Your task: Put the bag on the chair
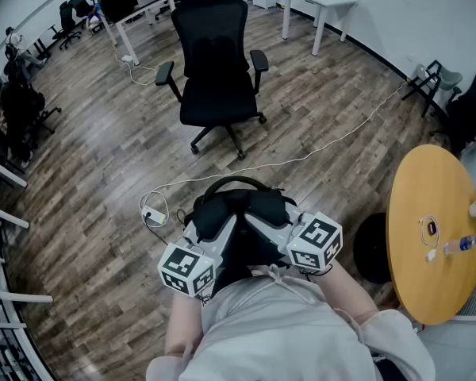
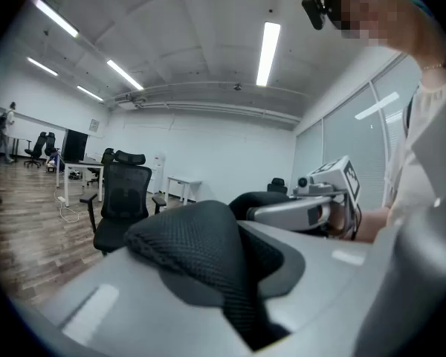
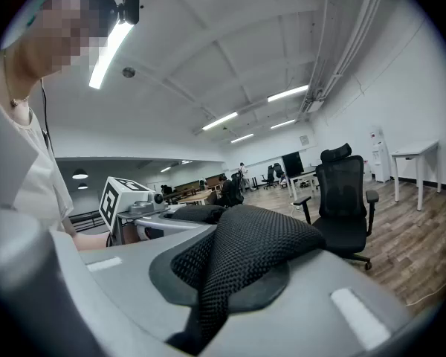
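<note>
The black bag [image 1: 239, 209] hangs in front of me, a little above the floor, held by its mesh straps. My left gripper [image 1: 213, 227] is shut on a black mesh strap [image 2: 197, 248], which bulges out over the jaws. My right gripper [image 1: 268, 221] is shut on the other mesh strap [image 3: 249, 255]. The two grippers are close together, each visible from the other: the right gripper [image 2: 316, 203] and the left gripper [image 3: 137, 207]. The black office chair [image 1: 218, 74] stands empty a few steps ahead, facing me; it also shows as the chair [image 2: 123, 199] and the chair [image 3: 343, 195].
A white cable [image 1: 325, 141] runs across the wooden floor between me and the chair, ending at a power strip [image 1: 153, 215]. A round yellow table [image 1: 428, 213] with a bottle [image 1: 462, 244] stands at my right. White desks [image 1: 321, 2] and more chairs line the back.
</note>
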Available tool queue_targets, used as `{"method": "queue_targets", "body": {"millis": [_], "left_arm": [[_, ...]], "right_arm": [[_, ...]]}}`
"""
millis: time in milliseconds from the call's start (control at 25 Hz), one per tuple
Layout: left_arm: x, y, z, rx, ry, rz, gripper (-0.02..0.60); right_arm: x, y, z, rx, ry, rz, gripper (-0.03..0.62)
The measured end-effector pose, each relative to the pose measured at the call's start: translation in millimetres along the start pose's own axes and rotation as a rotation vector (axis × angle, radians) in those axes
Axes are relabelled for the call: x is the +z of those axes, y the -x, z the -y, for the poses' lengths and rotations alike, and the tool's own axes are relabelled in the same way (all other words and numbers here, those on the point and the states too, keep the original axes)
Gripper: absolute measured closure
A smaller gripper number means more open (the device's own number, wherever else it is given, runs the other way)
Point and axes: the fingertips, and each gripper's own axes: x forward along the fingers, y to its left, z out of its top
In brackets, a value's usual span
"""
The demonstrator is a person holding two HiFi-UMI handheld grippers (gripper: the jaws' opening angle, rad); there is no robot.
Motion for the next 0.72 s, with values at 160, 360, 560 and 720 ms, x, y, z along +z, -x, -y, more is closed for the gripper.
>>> {"method": "queue_targets", "body": {"millis": [160,360,560,720], "left_arm": [[-1.3,-2.3,1.4,0.001,0.013,0.002,0.531],[2.1,-15.9,0.2,-0.006,0.014,0.002,0.531],[3.0,-32.7,-10.4,-0.023,0.023,-0.006,0.531],[7.6,-47.9,-30.5,-0.038,0.039,-0.01,0.531]], "right_arm": [[-2.0,2.5,0.6,0.002,0.001,-0.002,0.569],[1.1,6.2,13.7,-0.005,0.003,0.008,0.568],[3.9,1.2,33.1,-0.018,-0.016,0.019,0.568],[11.1,-13.4,54.6,-0.027,-0.033,0.019,0.568]]}}
